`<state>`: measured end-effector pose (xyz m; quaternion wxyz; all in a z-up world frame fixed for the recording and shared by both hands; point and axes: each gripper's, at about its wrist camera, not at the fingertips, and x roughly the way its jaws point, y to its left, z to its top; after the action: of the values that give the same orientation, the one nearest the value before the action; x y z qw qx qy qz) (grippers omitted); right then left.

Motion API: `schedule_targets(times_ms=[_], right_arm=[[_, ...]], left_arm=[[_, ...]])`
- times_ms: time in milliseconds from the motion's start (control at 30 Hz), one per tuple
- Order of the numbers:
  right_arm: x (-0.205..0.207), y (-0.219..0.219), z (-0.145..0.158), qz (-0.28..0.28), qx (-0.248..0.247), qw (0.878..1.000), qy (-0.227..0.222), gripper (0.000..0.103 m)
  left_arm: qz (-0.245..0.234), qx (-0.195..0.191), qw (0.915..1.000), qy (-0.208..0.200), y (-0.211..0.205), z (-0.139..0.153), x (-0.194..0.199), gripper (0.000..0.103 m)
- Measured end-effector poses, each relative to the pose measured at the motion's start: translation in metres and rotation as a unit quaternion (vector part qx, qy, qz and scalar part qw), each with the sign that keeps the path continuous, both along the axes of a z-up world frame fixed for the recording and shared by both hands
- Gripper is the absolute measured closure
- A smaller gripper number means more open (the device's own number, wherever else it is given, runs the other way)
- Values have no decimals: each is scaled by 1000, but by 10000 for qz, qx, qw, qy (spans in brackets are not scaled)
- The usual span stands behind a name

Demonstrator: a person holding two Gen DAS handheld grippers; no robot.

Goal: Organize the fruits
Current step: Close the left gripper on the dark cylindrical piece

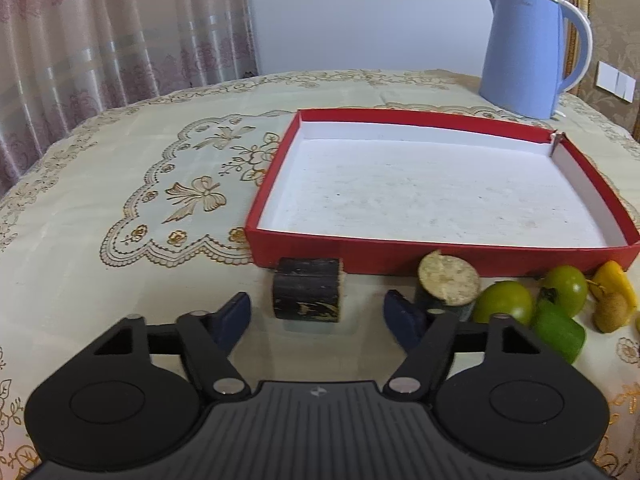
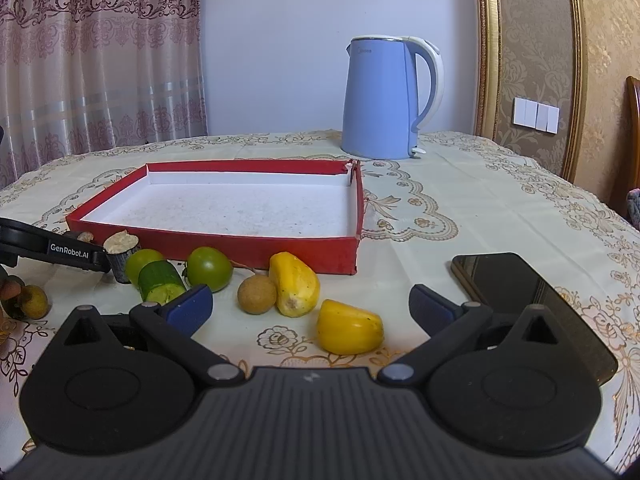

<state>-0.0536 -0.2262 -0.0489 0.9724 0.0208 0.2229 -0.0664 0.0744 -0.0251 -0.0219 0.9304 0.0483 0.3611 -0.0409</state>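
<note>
I am looking across the patterned tablecloth (image 2: 480, 216) at the shallow red box (image 2: 224, 246), which is lying empty at my twelve o'clock with the blue kettle (image 2: 384, 100) standing beyond it, and a dark phone (image 2: 528, 304) is lying at my three o'clock. The fruits are sitting outside the box along its near wall: two yellow pieces (image 2: 348, 326), two green round fruits (image 2: 209, 268), a cucumber chunk (image 2: 162, 282), a brown round fruit (image 2: 256, 294) and two dark sugarcane stubs (image 1: 308, 290). I am holding my left gripper (image 1: 316, 314) spread wide just short of one stub at its twelve o'clock, and my right gripper (image 2: 310, 304) is hanging released over the nearest yellow piece, gripping nothing.
</note>
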Motion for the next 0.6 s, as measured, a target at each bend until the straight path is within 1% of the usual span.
schedule_targets(times_ms=[33, 100, 133, 200, 267, 300, 600], right_arm=[[0, 0, 0, 2, 0, 10000, 3, 0], [0, 1, 1, 5, 2, 10000, -4, 0], [0, 1, 1, 3, 1, 10000, -7, 0], [-1, 2, 2, 3, 6, 10000, -12, 0], [-1, 2, 2, 6, 9, 10000, -13, 0], [-1, 2, 2, 5, 7, 10000, -14, 0], [-2, 3, 4, 17, 2, 10000, -31, 0]], left_arm=[[-9, 4, 10000, 1, -1, 1, 0, 38], [-30, -24, 10000, 22, -1, 2, -1, 49], [-40, -54, 10000, 44, -1, 2, -1, 51], [18, -33, 10000, 50, 0, 3, -1, 59], [58, -18, 10000, 55, 1, 4, 0, 64], [84, -13, 9999, 60, 2, 4, 0, 69], [84, -8, 9999, 59, 5, 5, -4, 71]])
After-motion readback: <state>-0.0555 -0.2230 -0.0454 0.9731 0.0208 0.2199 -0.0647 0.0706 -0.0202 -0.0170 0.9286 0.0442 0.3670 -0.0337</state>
